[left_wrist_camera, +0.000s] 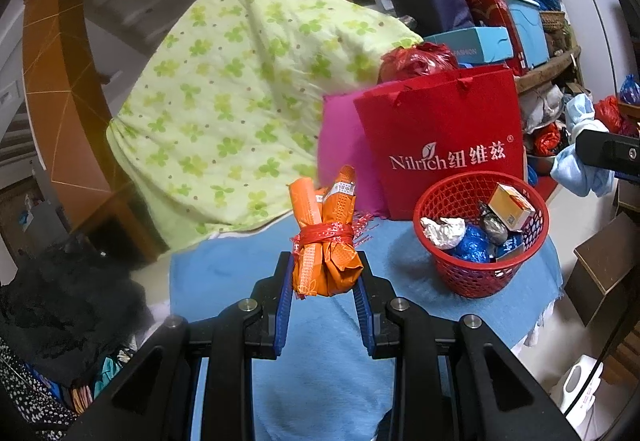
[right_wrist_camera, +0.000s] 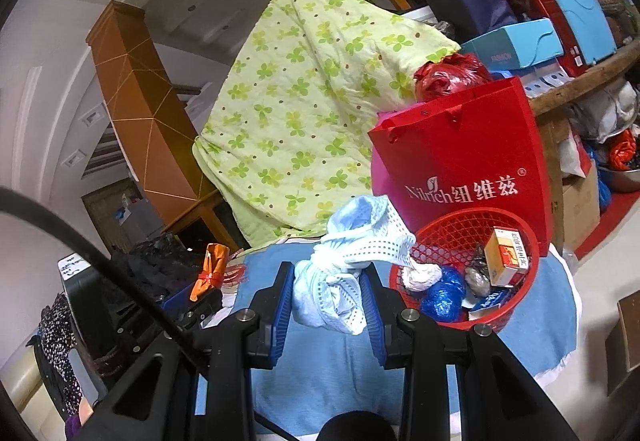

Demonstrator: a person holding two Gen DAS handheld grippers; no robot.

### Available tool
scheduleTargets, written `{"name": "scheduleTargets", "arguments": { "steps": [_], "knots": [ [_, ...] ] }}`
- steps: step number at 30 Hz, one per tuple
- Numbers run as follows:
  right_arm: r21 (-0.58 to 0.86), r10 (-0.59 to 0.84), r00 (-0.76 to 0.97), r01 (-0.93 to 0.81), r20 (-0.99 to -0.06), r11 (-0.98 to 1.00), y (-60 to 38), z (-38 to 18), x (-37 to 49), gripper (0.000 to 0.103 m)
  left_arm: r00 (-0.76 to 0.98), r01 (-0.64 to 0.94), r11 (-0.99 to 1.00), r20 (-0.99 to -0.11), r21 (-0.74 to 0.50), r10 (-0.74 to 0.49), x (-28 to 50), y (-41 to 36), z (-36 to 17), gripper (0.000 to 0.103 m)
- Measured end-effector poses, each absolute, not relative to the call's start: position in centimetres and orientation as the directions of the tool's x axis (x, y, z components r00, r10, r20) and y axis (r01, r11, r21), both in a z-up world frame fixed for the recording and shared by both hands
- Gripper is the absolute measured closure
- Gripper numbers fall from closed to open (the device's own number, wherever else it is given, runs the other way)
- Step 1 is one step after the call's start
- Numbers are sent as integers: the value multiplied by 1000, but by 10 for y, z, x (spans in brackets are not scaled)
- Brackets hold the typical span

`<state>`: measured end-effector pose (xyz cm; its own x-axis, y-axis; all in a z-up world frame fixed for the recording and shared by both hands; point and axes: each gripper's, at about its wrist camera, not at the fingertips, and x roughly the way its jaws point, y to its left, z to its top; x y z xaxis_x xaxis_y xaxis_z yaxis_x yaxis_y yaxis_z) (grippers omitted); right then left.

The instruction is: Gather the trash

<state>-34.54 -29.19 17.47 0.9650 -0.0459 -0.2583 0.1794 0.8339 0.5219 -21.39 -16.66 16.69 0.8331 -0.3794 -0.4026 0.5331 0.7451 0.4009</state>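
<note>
An orange bundle [left_wrist_camera: 325, 241], tied with red string, is clamped in the left gripper [left_wrist_camera: 325, 283], above the blue cloth [left_wrist_camera: 224, 281]. A pale blue wad [right_wrist_camera: 352, 265] is gripped by the right gripper [right_wrist_camera: 329, 293]. At 2 o'clock from each, a red basket [left_wrist_camera: 480, 281] is seen on the cloth, holding a small box [left_wrist_camera: 512, 207], blue wrappers [left_wrist_camera: 474, 245] and crumpled paper [left_wrist_camera: 442, 231]. Behind it a red bag [left_wrist_camera: 440, 121] stands upright. At 11 o'clock a green quilt [left_wrist_camera: 248, 89] is draped. Stacked boxes [left_wrist_camera: 480, 45] crowd the room at 1 o'clock.

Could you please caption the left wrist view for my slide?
Left tool grips an orange wrapper bundle beside the red basket of trash.
</note>
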Motion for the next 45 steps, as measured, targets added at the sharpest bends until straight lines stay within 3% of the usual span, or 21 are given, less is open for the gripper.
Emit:
{"name": "scheduleTargets", "arguments": {
  "steps": [45],
  "knots": [
    [629, -87, 952, 262, -294, 732, -357, 125, -371, 66, 770, 629, 602, -502, 492, -395, -238, -243, 119, 73]
  ]
}}
